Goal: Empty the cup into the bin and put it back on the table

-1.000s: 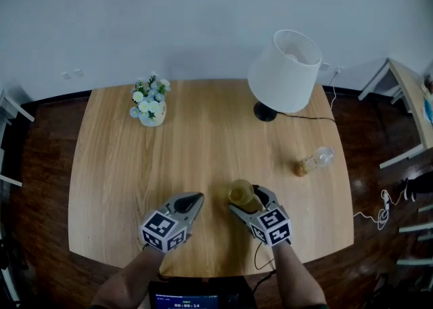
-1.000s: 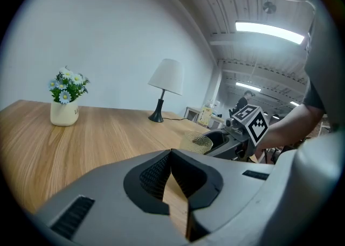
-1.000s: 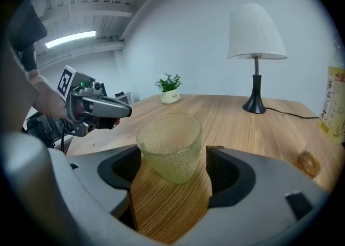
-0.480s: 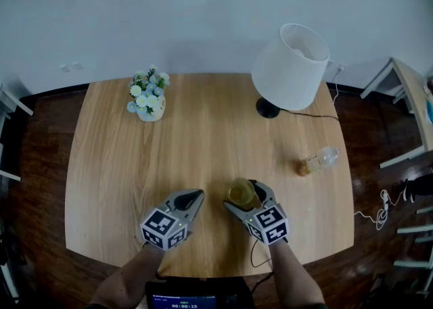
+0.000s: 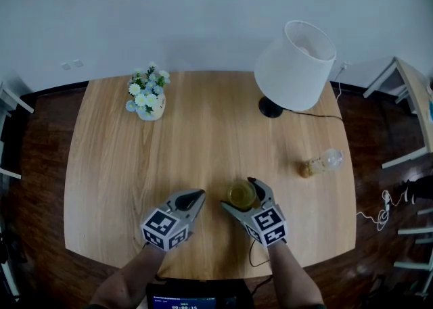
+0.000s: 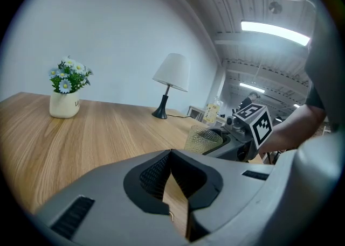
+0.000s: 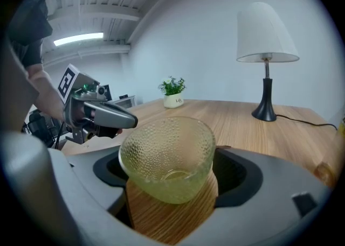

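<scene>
At the front edge of the surface (image 5: pixel 203 132), the right claw (image 5: pixel 237 192) is spreading clear of the standing cup (image 5: pixel 241 195), apparently completing its return, the left claw (image 5: pixel 196 197) pressed together

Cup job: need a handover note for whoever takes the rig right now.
Left claw: shut, nothing in it, above the table just left of the cup.
Right claw: open; its jaws have just been opening and stand either side of the cup, pads off the glass.
Cup: upright on the table, looks empty.
Bin: in no view.
Done: cup appears emptied, set back down and released.
Left: probably just draw the right claw back without knocking the cup.
</scene>
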